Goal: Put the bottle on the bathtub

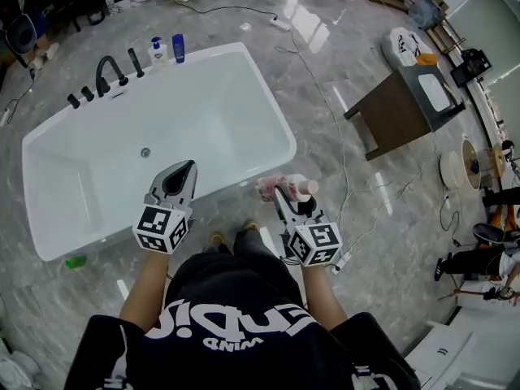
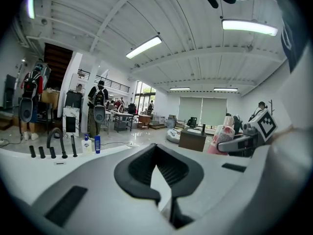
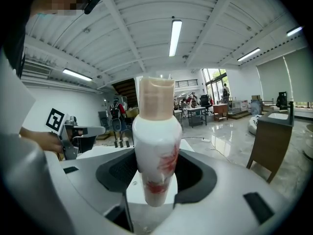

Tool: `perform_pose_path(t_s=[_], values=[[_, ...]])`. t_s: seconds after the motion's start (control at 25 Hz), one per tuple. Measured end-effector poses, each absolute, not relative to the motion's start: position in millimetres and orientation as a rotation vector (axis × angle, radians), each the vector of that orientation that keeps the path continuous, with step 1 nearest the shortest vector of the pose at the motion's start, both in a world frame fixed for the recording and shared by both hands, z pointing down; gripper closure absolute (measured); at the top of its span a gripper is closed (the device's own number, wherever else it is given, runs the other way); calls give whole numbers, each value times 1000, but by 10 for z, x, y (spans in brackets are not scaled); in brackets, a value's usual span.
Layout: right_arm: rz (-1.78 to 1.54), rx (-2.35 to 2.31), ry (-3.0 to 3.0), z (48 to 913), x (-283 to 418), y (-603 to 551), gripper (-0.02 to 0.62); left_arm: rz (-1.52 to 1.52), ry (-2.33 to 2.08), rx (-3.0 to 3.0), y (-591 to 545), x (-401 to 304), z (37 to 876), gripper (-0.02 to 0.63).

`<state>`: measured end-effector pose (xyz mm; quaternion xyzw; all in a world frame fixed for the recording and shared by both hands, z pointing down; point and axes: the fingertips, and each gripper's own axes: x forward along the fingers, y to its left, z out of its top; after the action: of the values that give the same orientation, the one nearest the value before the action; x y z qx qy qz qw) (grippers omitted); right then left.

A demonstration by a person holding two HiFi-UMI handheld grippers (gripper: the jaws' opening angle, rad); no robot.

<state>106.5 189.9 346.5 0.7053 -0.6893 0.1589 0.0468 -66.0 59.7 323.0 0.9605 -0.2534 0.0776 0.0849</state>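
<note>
The white bathtub fills the left middle of the head view. My right gripper is shut on a white bottle with pink print and a beige cap, held over the floor just off the tub's near right corner. In the right gripper view the bottle stands upright between the black pads. My left gripper hovers over the tub's near rim with its jaws together and nothing between them. The left gripper view shows the closed gripper and, to the right, the held bottle.
On the tub's far corner stand a black faucet set, a white pump bottle and a blue bottle. A brown washstand stands at the right. Cables cross the marble floor. A green object lies by the tub.
</note>
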Motion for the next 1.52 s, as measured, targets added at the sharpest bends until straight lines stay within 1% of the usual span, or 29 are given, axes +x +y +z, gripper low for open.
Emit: perform_pose_path(t_s=[0.36,0.96,1.24,1.52], values=[[500,2071,-2139,3568,1412,1210,357,211,-848,2839,25,-327,3232,598],[490,1779,-2343,3689,2169,-362,357,216,-1107,2761,-1173,457,3325,598],[514,1709,-2363,3871,2363,-988,357,220,-1179,2729,-1701,578,3406,598],[532,1704,-2362,4169,2358,-1565,357,230,-1185,2724,-2295,585,3709,598]])
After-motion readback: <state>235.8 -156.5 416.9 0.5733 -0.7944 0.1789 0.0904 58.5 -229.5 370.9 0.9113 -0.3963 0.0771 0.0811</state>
